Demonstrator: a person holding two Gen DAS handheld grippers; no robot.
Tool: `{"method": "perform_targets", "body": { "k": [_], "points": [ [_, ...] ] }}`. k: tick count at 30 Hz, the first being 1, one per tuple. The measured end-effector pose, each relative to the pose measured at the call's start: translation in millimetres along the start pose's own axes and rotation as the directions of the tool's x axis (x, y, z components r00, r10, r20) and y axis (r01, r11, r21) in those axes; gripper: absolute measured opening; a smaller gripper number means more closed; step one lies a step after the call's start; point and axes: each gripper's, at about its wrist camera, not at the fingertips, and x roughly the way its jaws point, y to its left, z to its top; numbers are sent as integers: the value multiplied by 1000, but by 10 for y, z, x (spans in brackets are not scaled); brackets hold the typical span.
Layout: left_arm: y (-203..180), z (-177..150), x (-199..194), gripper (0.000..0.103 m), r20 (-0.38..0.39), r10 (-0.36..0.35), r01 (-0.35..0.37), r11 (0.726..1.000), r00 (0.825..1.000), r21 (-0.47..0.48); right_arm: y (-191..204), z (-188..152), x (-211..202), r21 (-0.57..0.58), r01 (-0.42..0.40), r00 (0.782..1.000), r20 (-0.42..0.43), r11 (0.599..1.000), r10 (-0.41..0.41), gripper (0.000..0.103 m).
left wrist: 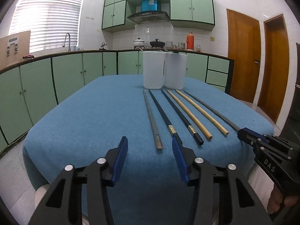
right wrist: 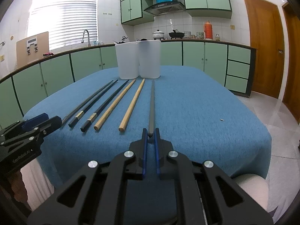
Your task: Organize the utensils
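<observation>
Several chopsticks lie side by side on the blue tablecloth (left wrist: 93, 112): two grey metal, two black with gold bands, two wooden. Behind them stand two white cups (left wrist: 153, 71) (left wrist: 176, 71). My left gripper (left wrist: 149, 138) is open. The near end of the left grey chopstick (left wrist: 151, 116) lies between its fingers, untouched, and a black chopstick (left wrist: 161, 108) ends at the right finger. My right gripper (right wrist: 150, 133) is shut on the near end of the right grey chopstick (right wrist: 152, 105), which still lies along the cloth. The wooden pair (right wrist: 131, 105) rests just left of it.
The table's front edge drops off right under both grippers. Green cabinets and a counter (left wrist: 75, 53) with pots run behind the table, with wooden doors (left wrist: 243, 56) at the right. A small white speck (right wrist: 221, 120) lies on the cloth's right part.
</observation>
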Motion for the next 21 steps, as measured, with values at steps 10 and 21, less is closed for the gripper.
{"method": "perform_targets", "body": {
  "k": [10, 21],
  "points": [
    [-73, -14, 103, 16, -41, -9, 9, 1000, 999, -4, 1, -3, 5, -2, -8, 1000, -1, 1000, 8, 7],
    [-110, -3, 123, 8, -51, 9, -9, 1000, 999, -2, 23, -2, 16, -9, -7, 1000, 1, 1000, 7, 7]
  ]
}}
